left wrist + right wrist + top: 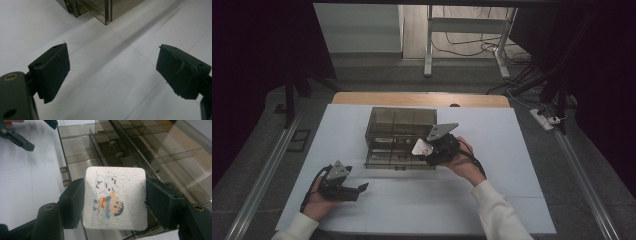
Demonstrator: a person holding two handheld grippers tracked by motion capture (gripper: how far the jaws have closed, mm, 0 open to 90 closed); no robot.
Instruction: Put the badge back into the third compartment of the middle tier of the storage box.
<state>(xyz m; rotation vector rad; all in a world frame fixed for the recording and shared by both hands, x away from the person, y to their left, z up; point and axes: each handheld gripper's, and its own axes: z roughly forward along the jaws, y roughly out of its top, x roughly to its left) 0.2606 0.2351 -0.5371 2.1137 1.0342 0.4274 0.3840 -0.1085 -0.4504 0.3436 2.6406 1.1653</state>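
white cartoon-print card (115, 197); smoky clear organiser (399, 131); white table (502, 200)

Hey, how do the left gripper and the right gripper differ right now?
The left gripper is open with nothing between its jaws; the right gripper is shut on a white cartoon-printed card. The left gripper sits low over the white table, short of the smoky clear drawer organizer; the right gripper is at the organizer's front, holding the card over its open drawer. Both have black padded jaws and are hand-held.
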